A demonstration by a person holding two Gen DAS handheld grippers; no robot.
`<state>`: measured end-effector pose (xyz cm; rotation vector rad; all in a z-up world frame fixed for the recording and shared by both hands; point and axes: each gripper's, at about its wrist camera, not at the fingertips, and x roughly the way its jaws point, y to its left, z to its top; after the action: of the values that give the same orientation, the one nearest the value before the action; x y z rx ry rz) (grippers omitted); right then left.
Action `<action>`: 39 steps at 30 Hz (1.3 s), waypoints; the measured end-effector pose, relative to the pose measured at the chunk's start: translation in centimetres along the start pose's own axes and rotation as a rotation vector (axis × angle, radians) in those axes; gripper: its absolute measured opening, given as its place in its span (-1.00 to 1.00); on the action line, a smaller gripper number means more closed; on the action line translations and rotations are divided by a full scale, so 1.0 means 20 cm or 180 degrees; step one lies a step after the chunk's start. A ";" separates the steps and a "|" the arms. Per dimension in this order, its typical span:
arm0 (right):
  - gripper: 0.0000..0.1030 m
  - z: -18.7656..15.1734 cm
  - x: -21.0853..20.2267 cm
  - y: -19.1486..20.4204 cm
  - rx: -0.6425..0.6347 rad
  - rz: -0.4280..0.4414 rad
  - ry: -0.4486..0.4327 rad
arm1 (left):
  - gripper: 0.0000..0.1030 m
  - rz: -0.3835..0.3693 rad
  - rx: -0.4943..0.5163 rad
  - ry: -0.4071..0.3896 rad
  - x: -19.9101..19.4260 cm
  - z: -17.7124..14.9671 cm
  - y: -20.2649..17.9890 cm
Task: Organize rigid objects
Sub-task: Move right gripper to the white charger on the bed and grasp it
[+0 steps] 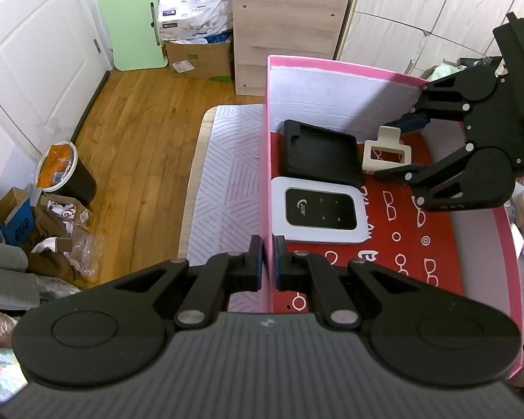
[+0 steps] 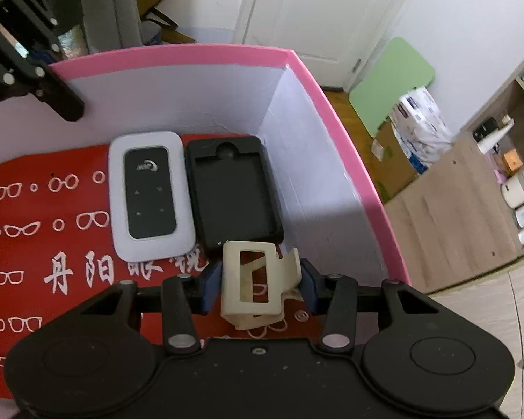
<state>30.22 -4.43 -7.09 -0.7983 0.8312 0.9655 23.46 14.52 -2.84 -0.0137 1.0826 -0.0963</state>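
Observation:
A pink box (image 1: 346, 70) (image 2: 332, 97) has white inner walls and a red floor printed with white glasses. A white pocket router with a black screen (image 1: 318, 209) (image 2: 150, 192) lies flat in it. Beside that lies a black case (image 1: 321, 153) (image 2: 232, 192). My left gripper (image 1: 268, 262) is shut on the box's left wall, one pad on each side. My right gripper (image 2: 260, 284) (image 1: 398, 146) reaches into the box, shut on a cream hair clip (image 2: 251, 279) (image 1: 386, 153). The clip hangs low by the end of the black case.
The box rests on a striped cloth (image 1: 227, 181). On the wooden floor stand a bin (image 1: 66, 174), a cardboard box (image 1: 199, 59), a green folding board (image 1: 132, 24) and a wooden cabinet (image 1: 286, 28) (image 2: 454, 202). A white door (image 2: 318, 10) lies beyond the box.

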 end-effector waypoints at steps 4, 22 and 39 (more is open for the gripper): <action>0.01 -0.01 -0.01 0.00 0.0047 0.0143 -0.0024 | -0.89 0.0002 0.0002 -0.0007 0.00 0.00 0.00; 0.30 -0.42 -0.72 0.04 0.1422 -0.0468 -0.0852 | -0.87 -0.0017 0.0029 -0.0031 -0.01 -0.01 0.00; 0.16 -1.20 -0.61 0.24 0.2236 -0.0653 -0.0367 | -0.86 0.0015 -0.0033 -0.0028 -0.01 -0.02 -0.01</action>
<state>16.20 -27.87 -8.27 -0.2099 0.8885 0.4736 23.06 14.28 -2.85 -0.0208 1.0742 -0.0865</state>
